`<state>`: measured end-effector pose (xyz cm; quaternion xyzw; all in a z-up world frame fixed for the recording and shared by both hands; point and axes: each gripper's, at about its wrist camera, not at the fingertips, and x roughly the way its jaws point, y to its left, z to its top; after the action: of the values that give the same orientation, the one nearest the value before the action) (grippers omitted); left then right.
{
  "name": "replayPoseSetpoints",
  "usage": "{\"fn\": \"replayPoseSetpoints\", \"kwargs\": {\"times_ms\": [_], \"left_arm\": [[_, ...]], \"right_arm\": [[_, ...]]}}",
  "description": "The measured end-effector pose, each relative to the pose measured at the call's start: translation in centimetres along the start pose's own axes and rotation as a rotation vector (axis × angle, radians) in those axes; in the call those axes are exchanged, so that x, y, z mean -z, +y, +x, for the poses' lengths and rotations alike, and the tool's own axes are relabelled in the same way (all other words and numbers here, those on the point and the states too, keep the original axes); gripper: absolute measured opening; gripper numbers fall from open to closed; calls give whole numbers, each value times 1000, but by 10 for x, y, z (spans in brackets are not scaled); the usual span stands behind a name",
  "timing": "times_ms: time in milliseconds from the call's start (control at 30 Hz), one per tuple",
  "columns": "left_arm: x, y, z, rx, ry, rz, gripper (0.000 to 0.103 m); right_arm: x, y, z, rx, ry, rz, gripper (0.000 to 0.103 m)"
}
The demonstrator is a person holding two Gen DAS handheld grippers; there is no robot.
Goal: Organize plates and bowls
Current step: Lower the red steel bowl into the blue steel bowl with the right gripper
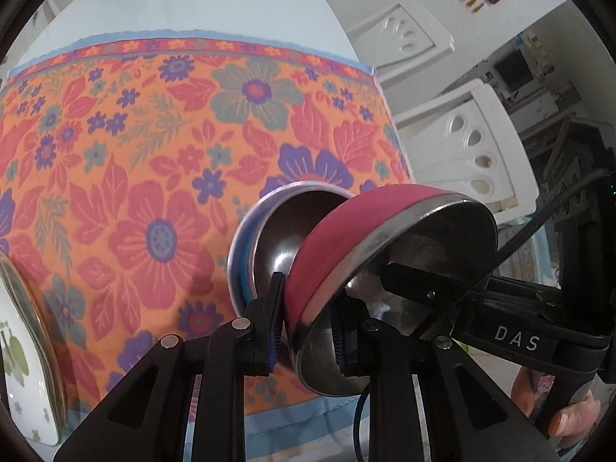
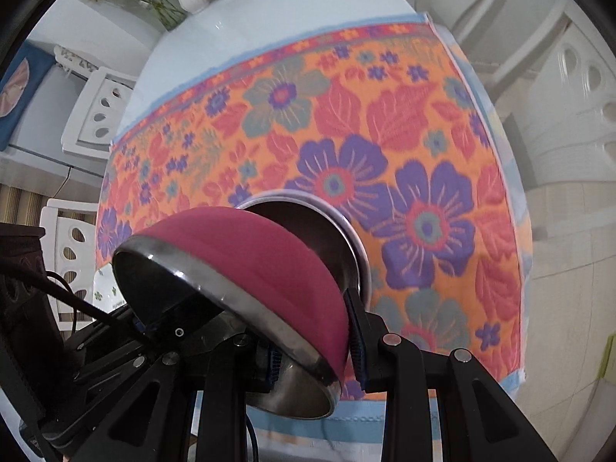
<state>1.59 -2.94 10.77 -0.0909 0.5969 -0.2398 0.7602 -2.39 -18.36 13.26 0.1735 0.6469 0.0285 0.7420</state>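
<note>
Pink bowl [image 1: 331, 254] rim pinched between both grippers' pads, apparently.

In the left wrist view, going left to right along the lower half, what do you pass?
White leaf-patterned plate at the left edge → blue-rimmed steel bowl → pink steel bowl, clamped by both grippers → right gripper reaching into it → person's hand.
</note>
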Motion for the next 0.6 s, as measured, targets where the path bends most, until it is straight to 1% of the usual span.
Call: {"fn": "replayPoseSetpoints", "kwargs": {"times_ms": [133,233,300,433,533,600], "left_arm": [[3,1,5,1,15,-7,18],[6,0,7,-13,19,-5,18],[6,-1,6,-32,12,4,20],[6,-1,2,-72,-17,16,21],[4,3,-3,-61,-33,5,23],[4,4,-6,-63,-48,3,24]], "right_arm": [[2,-4,3,-2,2,9,29],[1,-5,4,-18,7,21,29],[1,-5,4,-17,3,19,29],[1,-6,1,3,-10,12,29],[0,-10,-2,-8,-16,19,29],[0,-14,-3,7,-24,23,29]]}}
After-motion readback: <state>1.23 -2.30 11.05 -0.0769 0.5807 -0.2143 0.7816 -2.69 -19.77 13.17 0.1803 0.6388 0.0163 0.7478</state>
